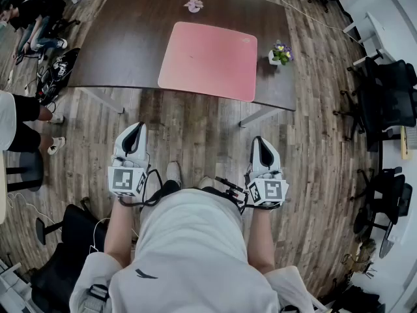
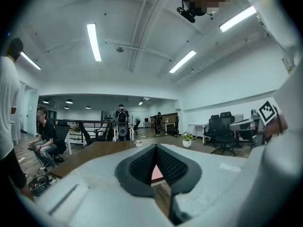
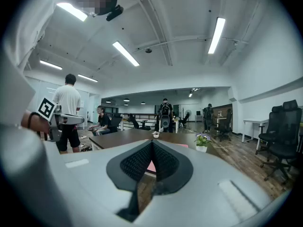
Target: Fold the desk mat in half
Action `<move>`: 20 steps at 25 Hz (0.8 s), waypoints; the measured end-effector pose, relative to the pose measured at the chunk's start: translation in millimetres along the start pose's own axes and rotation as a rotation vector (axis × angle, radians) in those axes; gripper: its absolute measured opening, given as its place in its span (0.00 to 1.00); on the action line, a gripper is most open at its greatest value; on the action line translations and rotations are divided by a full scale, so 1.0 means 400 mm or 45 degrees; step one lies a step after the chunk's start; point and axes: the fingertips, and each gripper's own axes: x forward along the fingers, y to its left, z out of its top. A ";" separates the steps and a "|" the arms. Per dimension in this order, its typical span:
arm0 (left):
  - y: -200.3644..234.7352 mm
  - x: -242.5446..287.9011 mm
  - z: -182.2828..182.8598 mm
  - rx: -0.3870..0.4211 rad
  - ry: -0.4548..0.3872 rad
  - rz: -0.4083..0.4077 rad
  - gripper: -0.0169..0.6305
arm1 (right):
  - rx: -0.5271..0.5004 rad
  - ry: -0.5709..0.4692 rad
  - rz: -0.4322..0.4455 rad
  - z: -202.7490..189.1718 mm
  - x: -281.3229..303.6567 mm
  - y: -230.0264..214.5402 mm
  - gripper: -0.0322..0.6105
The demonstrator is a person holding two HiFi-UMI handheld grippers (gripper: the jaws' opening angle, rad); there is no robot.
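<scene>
The pink desk mat (image 1: 208, 60) lies flat and unfolded on the dark brown table (image 1: 124, 38). Both grippers hang near the person's waist over the wooden floor, well short of the table's near edge. My left gripper (image 1: 137, 129) is shut, its tips meeting with nothing between them (image 2: 155, 148). My right gripper (image 1: 258, 141) is shut and empty as well (image 3: 152, 143). In both gripper views a sliver of the mat (image 2: 156, 174) (image 3: 151, 167) shows low behind the black ribbed pads.
A small potted flower (image 1: 281, 53) stands on the table just right of the mat. A small pink-white object (image 1: 193, 5) sits near the far edge. Black office chairs (image 1: 384, 96) crowd the right side. People sit and stand at the left (image 1: 29, 25).
</scene>
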 end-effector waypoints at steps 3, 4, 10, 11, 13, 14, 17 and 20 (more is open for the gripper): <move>-0.002 0.000 0.004 0.008 -0.002 -0.001 0.04 | 0.000 -0.004 0.000 0.002 -0.003 0.000 0.05; -0.003 0.000 0.004 0.009 -0.003 0.000 0.04 | 0.003 -0.005 -0.001 0.001 -0.004 -0.001 0.05; -0.006 0.002 -0.001 0.005 -0.003 0.000 0.04 | 0.040 -0.021 0.023 -0.006 -0.005 0.001 0.05; -0.004 0.001 -0.003 0.002 -0.003 0.001 0.04 | 0.043 -0.031 0.025 -0.006 -0.007 0.002 0.05; 0.005 0.002 -0.008 -0.005 -0.002 0.004 0.04 | 0.038 -0.040 0.014 -0.004 -0.006 0.003 0.05; 0.010 0.003 -0.009 -0.008 -0.002 0.005 0.04 | 0.034 -0.040 0.007 -0.004 -0.004 0.004 0.05; 0.029 0.014 -0.005 -0.009 -0.008 0.006 0.04 | 0.029 -0.037 0.000 0.000 0.004 0.004 0.05; 0.055 0.034 0.005 -0.010 -0.019 0.001 0.04 | 0.036 -0.040 -0.021 0.005 0.019 0.003 0.05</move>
